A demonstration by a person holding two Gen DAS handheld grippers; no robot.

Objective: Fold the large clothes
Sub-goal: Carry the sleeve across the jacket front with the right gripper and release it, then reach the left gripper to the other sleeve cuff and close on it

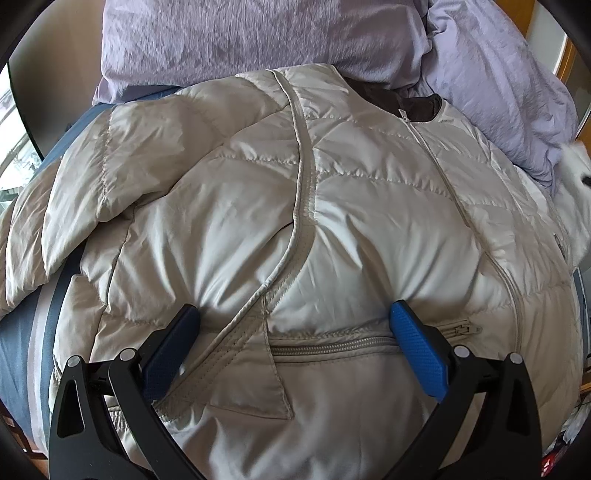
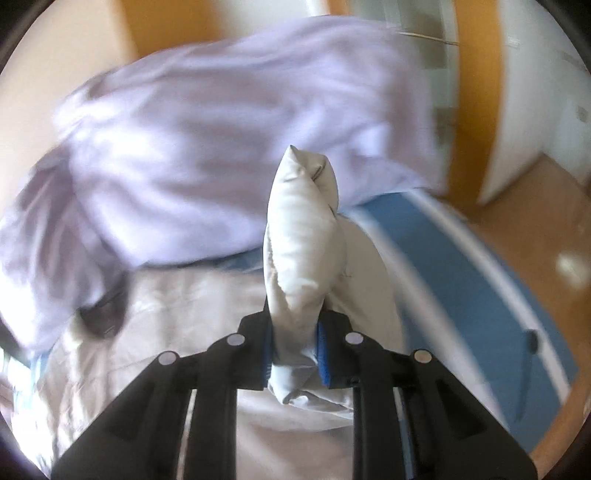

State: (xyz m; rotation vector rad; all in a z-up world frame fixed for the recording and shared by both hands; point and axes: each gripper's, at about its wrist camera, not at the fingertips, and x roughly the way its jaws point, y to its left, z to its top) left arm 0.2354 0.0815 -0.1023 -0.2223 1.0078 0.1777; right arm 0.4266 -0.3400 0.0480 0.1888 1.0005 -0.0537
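Observation:
A cream quilted puffer jacket (image 1: 258, 206) lies front up on the bed, with a zip down the front and a zipped pocket (image 1: 332, 345). My left gripper (image 1: 293, 314) is open, its blue pads (image 1: 417, 354) pressed down on the jacket's lower front on either side of the pocket. My right gripper (image 2: 294, 349) is shut on a puffy part of the jacket, likely a sleeve (image 2: 301, 236), and holds it up above the rest of the jacket (image 2: 166, 332). The right wrist view is blurred by motion.
A lilac duvet (image 1: 258, 33) is bunched at the far side of the bed; it also shows in the right wrist view (image 2: 207, 147). The blue and white bedsheet (image 2: 454, 266) runs to the bed's edge on the right. Beyond lie a wooden floor (image 2: 535, 229) and a white door (image 2: 535, 96).

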